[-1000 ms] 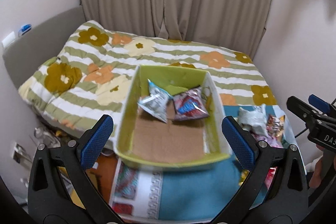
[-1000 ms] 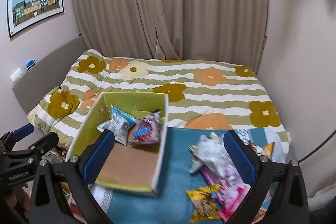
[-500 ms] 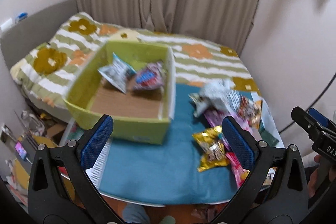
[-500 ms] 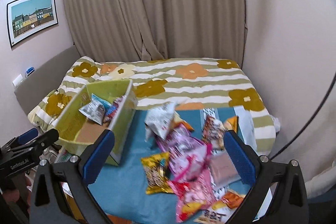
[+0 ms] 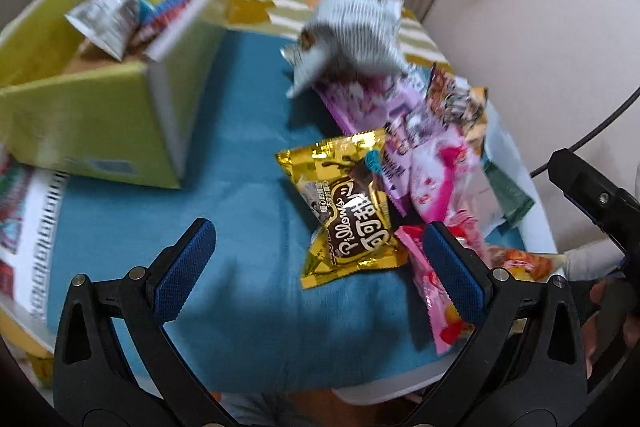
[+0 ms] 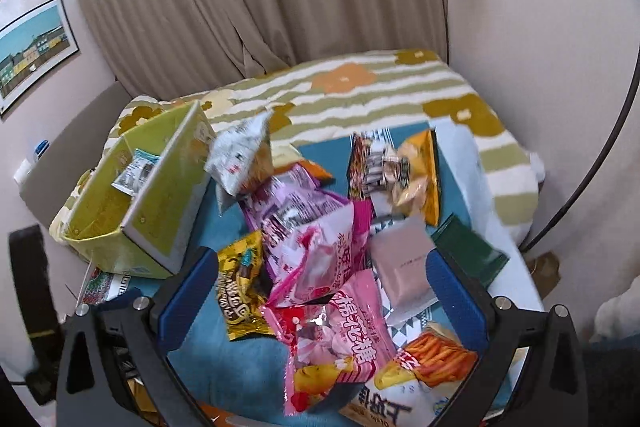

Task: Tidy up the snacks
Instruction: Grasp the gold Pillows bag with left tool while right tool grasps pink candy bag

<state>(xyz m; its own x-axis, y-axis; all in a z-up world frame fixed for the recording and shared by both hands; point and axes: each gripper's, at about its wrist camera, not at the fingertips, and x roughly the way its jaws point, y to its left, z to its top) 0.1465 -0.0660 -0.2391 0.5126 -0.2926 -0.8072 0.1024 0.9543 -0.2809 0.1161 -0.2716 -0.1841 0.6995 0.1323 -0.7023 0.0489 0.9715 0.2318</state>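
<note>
Over the blue-clothed surface, both grippers, fingers apart and empty, have swung from the green box toward the loose snack pile; the next pick looks imminent.

Ahead of the left tongs, the white packet was motion-blurred. Below the right tongs, a fries packet ran off the edge.

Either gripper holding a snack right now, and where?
Nothing held. The left gripper and right gripper are both open above the snack pile, jaws apart.
</note>
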